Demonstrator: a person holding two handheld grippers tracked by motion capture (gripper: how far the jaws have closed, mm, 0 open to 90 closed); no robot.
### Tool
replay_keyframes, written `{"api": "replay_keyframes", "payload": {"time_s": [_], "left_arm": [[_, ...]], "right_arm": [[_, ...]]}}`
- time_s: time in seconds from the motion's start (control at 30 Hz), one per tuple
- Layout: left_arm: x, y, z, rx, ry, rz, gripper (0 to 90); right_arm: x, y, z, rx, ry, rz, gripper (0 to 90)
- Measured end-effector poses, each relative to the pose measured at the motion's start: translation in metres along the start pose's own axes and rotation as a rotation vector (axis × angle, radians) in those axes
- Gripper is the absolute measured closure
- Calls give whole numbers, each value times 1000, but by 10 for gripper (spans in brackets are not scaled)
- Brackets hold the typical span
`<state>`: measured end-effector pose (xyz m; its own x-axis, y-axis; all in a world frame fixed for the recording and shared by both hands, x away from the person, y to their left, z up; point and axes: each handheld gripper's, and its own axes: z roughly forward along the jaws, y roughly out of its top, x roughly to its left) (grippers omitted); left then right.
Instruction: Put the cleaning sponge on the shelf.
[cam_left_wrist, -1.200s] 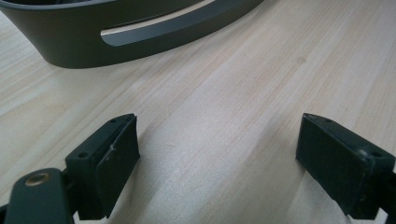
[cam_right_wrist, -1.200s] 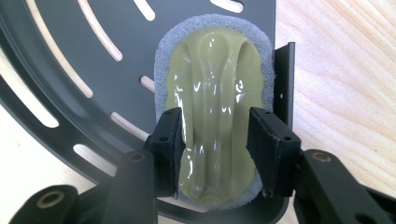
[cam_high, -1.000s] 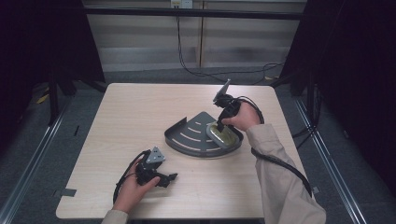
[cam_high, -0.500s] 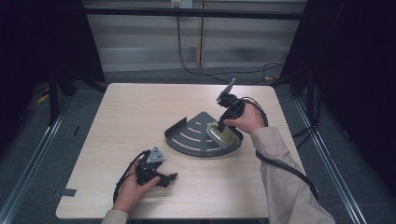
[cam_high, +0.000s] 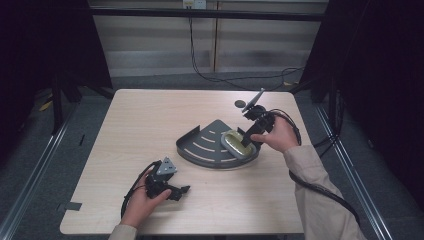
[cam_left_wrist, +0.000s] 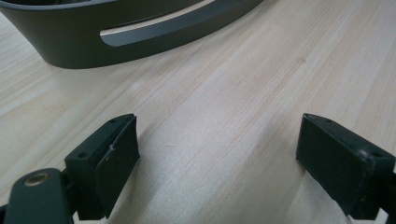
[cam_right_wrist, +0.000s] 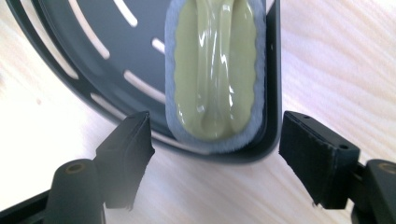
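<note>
A dark grey fan-shaped slotted tray (cam_high: 200, 142) lies on the wooden table, right of centre. An oval yellow-green dish with a grey-blue rim (cam_high: 236, 143) rests in the tray along its right edge. My right gripper (cam_high: 247, 143) points down at the dish's near end; its jaws have just been opening. In the right gripper view the dish (cam_right_wrist: 215, 70) lies on the tray (cam_right_wrist: 93, 56), its near end between my right gripper's (cam_right_wrist: 215, 158) spread jaws, untouched. My left gripper (cam_high: 183, 191) rests open on the table at the front left. In its own view my left gripper (cam_left_wrist: 217, 154) faces the tray wall (cam_left_wrist: 70, 42) with bare wood between its jaws.
A small dark round disc (cam_high: 240, 104) lies on the table behind the right hand. Cables trail from both grippers, the right one over the table's right side. Dark frame posts stand at both sides beyond the table.
The right gripper's jaws have spread off the dish and the hand has drawn back to the right and slightly up. The dish stays in the tray. The left hand has kept still.
</note>
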<state>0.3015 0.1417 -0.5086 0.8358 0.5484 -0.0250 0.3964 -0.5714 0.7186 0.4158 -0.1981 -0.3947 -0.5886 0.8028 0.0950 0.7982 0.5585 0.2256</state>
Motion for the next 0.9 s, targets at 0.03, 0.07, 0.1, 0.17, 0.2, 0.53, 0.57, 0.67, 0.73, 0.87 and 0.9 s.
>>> {"api": "replay_keyframes", "payload": {"time_s": [0.03, 0.07, 0.1, 0.17, 0.2, 0.53, 0.57, 0.67, 0.73, 0.87, 0.9], "left_arm": [[0, 0, 0, -5, -2, -2, 125], [0, 0, 0, -5, -3, -3, 125], [0, 0, 0, -4, -3, -3, 124], [0, 0, 0, -7, -4, -7, 123], [0, 0, 0, -7, -5, -8, 124], [1, 0, 0, 2, -4, 5, 123], [1, 0, 0, 2, -4, 6, 123], [1, 0, 0, 2, -4, 6, 123], [1, 0, 0, 1, -4, 5, 123], [1, 0, 0, 3, -4, 7, 122], [1, 0, 0, 1, -5, 4, 122]], "right_arm": [[0, -4, -1, 6, -3, 2, 250], [-1, -7, -1, 5, -7, -1, 246], [-1, -11, -2, 3, -11, -3, 248], [-2, -19, -3, -12, 2, -2, 247], [-2, -21, -3, -14, 2, -4, 247], [0, -53, -2, -37, -15, -19, 246], [0, -57, -1, -32, -16, -22, 247], [1, -65, 4, -19, -27, -25, 247], [2, -71, 6, -21, -30, -24, 247], [2, -86, 12, -29, -24, -15, 253], [2, -90, 13, -28, -26, -11, 253]]}}
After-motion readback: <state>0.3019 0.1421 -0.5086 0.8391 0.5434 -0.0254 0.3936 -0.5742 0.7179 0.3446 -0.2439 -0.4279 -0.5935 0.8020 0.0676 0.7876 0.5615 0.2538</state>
